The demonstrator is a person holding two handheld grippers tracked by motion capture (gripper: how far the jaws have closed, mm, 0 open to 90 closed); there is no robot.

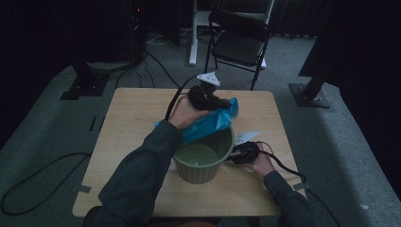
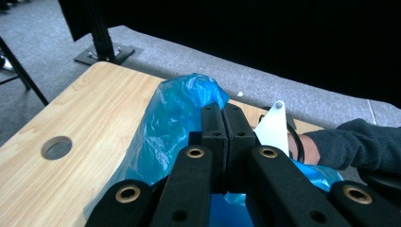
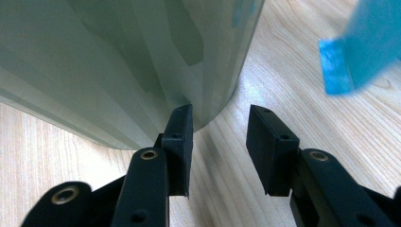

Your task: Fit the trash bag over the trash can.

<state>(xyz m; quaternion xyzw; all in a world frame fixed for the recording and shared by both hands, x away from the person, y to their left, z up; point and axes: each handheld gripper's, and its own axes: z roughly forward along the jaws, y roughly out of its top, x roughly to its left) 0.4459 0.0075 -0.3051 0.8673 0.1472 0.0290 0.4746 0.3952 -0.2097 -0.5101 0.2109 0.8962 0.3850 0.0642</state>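
Left gripper point(image 2: 226, 124) clamps the blue bag point(image 2: 175, 118); right gripper point(image 3: 220, 142), jaws apart, touches the green bucket point(image 3: 118, 61).

The person wears dark grey-green long sleeves point(image 1: 137, 175). Each gripper is black: the left gripper point(image 2: 226, 125) and the right gripper point(image 3: 220, 127) have two flat, matte, foam-like rectangular jaws on chunky link arms set with brass-ringed rivets point(image 2: 195, 152) and small dark holes. A pale three-cornered plate point(image 1: 208, 78) tops each, and a black cable point(image 1: 283, 166) trails behind.
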